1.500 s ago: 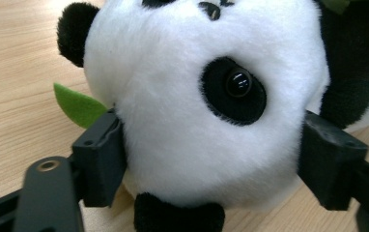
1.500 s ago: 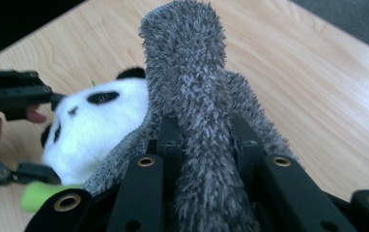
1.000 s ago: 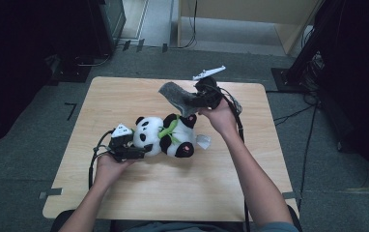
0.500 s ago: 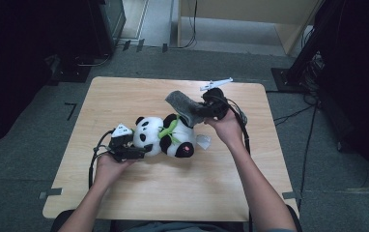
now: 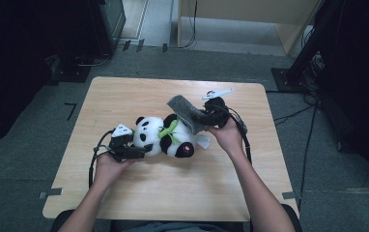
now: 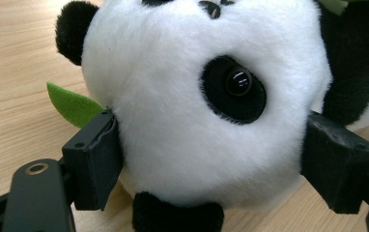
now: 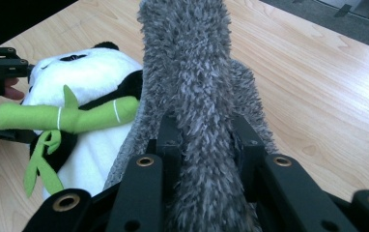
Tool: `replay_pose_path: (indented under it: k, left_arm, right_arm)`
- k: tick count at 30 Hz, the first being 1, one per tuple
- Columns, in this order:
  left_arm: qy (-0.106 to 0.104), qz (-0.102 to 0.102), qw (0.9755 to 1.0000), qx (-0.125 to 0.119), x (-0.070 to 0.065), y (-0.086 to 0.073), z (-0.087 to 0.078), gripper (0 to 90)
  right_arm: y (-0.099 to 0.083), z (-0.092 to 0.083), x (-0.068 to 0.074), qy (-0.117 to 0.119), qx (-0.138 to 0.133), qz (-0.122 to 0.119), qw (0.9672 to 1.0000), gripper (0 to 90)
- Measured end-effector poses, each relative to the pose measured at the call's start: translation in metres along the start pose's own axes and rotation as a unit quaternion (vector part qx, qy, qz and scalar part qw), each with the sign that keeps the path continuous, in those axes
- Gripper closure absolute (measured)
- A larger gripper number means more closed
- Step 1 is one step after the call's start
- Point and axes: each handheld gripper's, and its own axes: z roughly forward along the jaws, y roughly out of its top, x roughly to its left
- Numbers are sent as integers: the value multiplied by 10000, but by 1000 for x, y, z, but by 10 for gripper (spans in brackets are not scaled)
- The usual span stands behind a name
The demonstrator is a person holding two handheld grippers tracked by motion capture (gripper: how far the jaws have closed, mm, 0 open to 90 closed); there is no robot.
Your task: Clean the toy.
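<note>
On wooden table (image 5: 124, 96), left fingers (image 6: 211, 159) clamping plush panda (image 6: 197, 106) head, right fingers (image 7: 206, 145) pinching grey fuzzy cloth (image 7: 192, 72), no legible writing

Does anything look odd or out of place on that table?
Nothing is spilled or broken. The panda toy lies on its side, its head squeezed between the left gripper jaws, while the right gripper pinches a grey fuzzy cloth.

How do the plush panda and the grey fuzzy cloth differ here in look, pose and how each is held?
The plush panda is black and white with a green bamboo stalk; the grey fuzzy cloth is one plain grey. The panda lies on the table; the cloth is lifted, draping onto the panda's body. The left tongs grip the panda's round head with jaws wide; the right tongs pinch the cloth narrowly. Both are soft and fuzzy.
</note>
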Motion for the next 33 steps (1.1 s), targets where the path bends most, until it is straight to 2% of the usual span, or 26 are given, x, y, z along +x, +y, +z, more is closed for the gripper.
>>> replay_pose_path:
  k: [9,14,21,27,33]
  left_arm:
    - [6,12,10000,-7,0,0,0,175]
    - [-6,-6,10000,-12,0,0,0,175]
    - [-16,15,10000,-14,0,0,0,178]
    - [-18,24,10000,-10,0,0,0,177]
    - [-3,35,10000,-3,0,-1,0,178]
  right_arm:
    - [-10,-3,-4,-107,35,25,9999,719]
    - [-21,-5,-13,-196,179,238,9994,720]
    - [-27,-9,-20,-348,247,264,9987,721]
    - [-31,-12,-31,-504,304,396,9975,723]
    - [-29,-25,-38,-565,37,562,9968,725]
